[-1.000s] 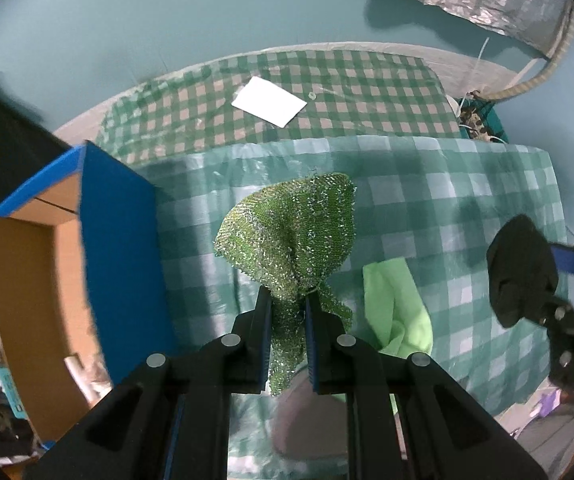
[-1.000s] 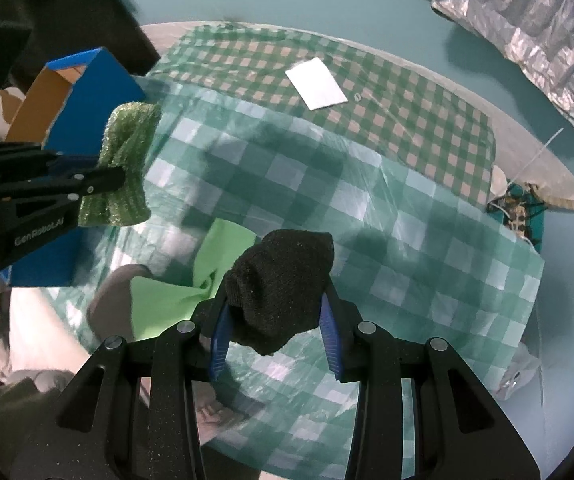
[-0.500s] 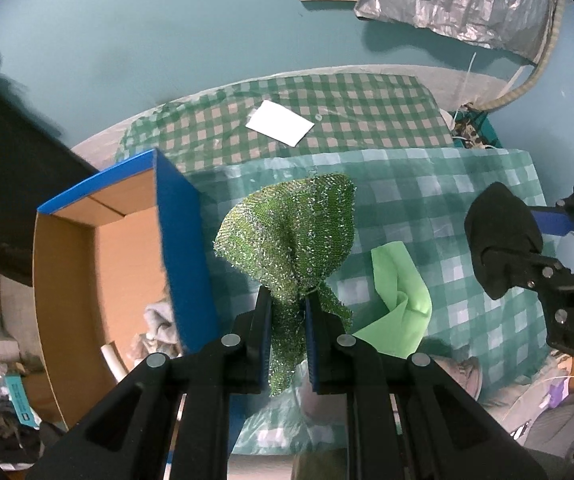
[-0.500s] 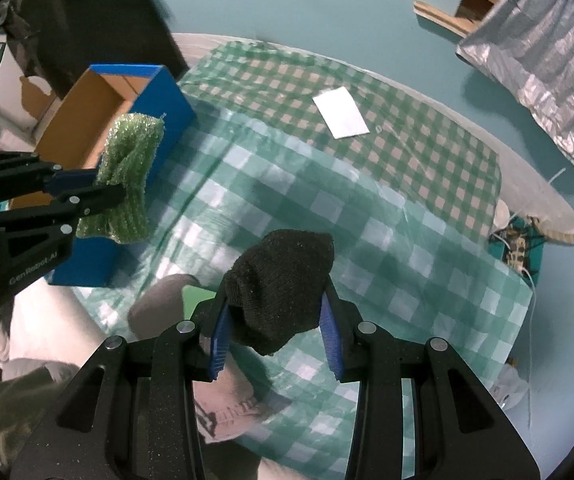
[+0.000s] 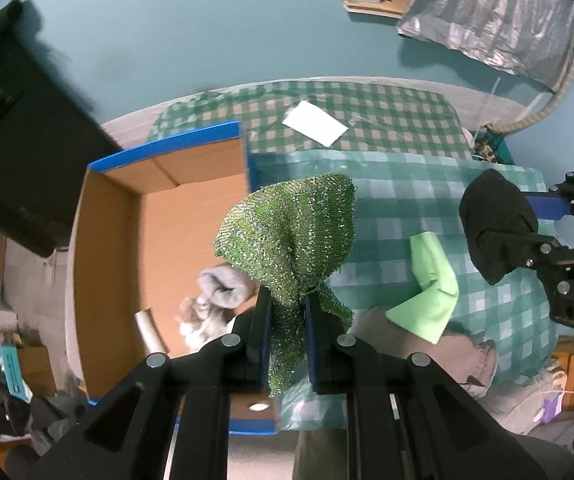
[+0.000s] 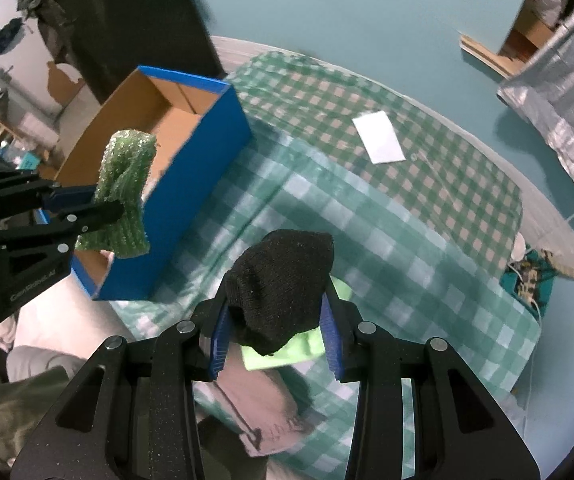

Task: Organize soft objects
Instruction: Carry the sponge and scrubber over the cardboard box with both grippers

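My left gripper (image 5: 287, 332) is shut on a glittery green mesh cloth (image 5: 291, 232), which hangs bunched above the near right wall of an open blue cardboard box (image 5: 127, 264). In the right wrist view that cloth (image 6: 127, 192) and the left gripper (image 6: 105, 204) hover over the box (image 6: 191, 184). My right gripper (image 6: 275, 332) is shut on a rolled black knit sock (image 6: 283, 280), held above the checked table; the left wrist view shows that sock (image 5: 495, 220) at the right edge. A light green cloth (image 5: 431, 288) lies on the table's near edge.
Inside the box lie a grey sock (image 5: 223, 284) and other soft items. The table wears a green checked cloth (image 6: 407, 248) with a white card (image 6: 381, 136) at the back. A beige cloth (image 6: 263, 408) hangs off the front edge. Clutter fills the floor on the left.
Both grippers rose and shifted left with their loads. The box, seen side-on before, now shows its open inside under the green mesh cloth. Both grips are unchanged.
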